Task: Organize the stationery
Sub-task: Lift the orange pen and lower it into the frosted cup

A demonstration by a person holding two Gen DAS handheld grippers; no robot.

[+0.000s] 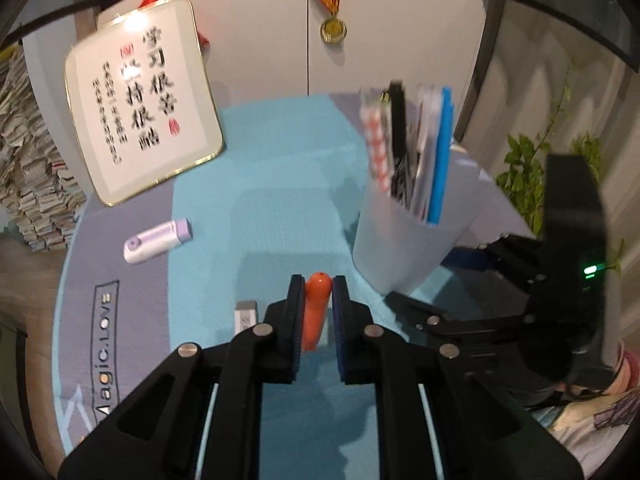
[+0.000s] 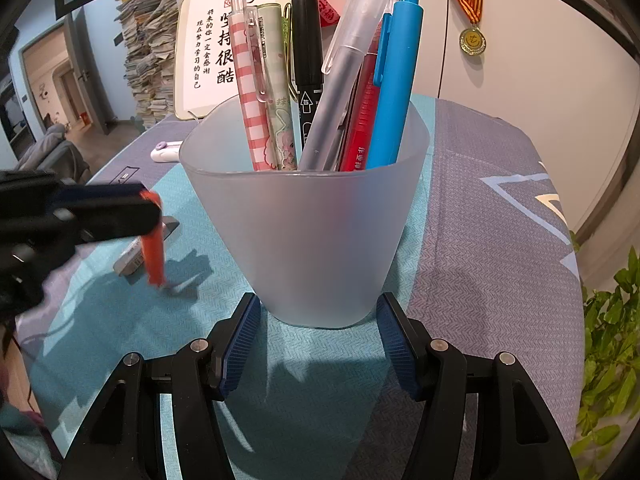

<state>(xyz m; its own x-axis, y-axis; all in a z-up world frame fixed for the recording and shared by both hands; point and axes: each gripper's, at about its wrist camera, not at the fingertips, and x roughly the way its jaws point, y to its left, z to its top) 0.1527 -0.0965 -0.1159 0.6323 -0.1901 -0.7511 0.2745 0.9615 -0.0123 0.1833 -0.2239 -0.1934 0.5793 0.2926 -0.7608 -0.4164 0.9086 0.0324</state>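
My left gripper (image 1: 317,280) is shut on an orange pen (image 1: 316,308) and holds it upright, tip down, just above the teal mat. The pen also shows in the right wrist view (image 2: 154,240), left of the cup. A frosted pen cup (image 2: 308,236) holding several pens (image 2: 392,80) stands on the mat. My right gripper (image 2: 318,312) is open, its jaws either side of the cup's base without squeezing it. In the left wrist view the cup (image 1: 404,240) is to the right of the held pen.
A white eraser (image 1: 246,314) lies on the mat beside the held pen. A white and purple correction tape (image 1: 158,240) lies at the mat's left. A framed calligraphy sign (image 1: 144,96) leans at the back. A green plant (image 2: 612,360) is at the right edge.
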